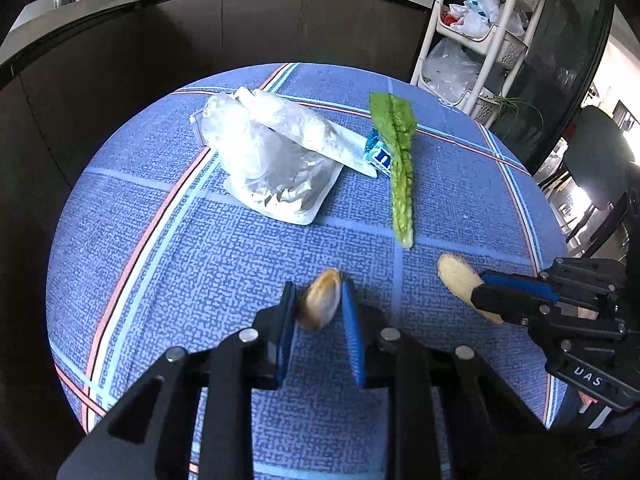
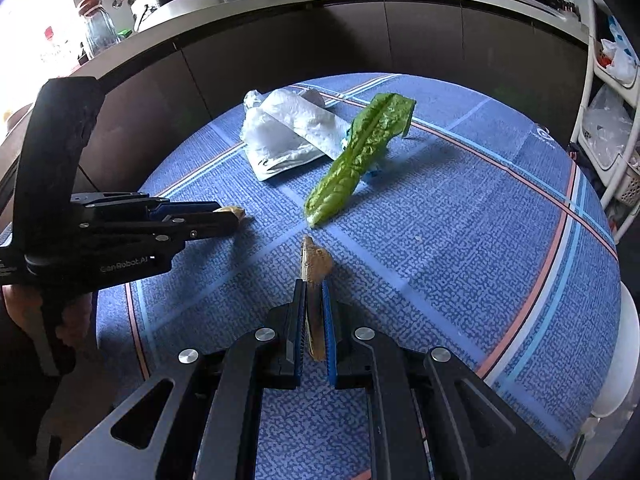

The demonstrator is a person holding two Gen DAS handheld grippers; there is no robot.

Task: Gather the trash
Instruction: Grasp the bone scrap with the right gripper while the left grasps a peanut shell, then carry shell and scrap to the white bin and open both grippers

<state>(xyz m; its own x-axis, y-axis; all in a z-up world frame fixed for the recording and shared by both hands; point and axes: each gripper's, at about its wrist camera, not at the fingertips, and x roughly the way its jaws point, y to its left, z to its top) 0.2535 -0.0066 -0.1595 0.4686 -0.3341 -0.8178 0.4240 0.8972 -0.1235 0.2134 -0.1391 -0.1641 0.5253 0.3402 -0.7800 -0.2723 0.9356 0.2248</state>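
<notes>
A round table under a blue checked cloth (image 1: 180, 264) carries the trash. My left gripper (image 1: 318, 285) is shut on a tan food scrap (image 1: 320, 306) that rests on the cloth near the front edge. In the right wrist view that gripper (image 2: 237, 216) comes in from the left with the scrap (image 2: 234, 211) at its tips. My right gripper (image 2: 314, 286) is shut on a second tan scrap (image 2: 318, 260), held on edge; it also shows as the gripper (image 1: 480, 288) and scrap (image 1: 456, 274). Farther back lie a green lettuce leaf (image 1: 400, 168) (image 2: 360, 152), crumpled white plastic bags (image 1: 272, 160) (image 2: 280, 136) and a blue-white wrapper (image 1: 378, 154).
A dark cabinet front under a white counter (image 1: 240, 24) curves behind the table. A white shelf cart with plastic bags (image 1: 480, 40) stands at the back right, a black chair (image 1: 600, 140) to the right. A white round object (image 2: 624, 360) sits beyond the table's right edge. A hand (image 2: 76, 320) holds the left gripper's grip.
</notes>
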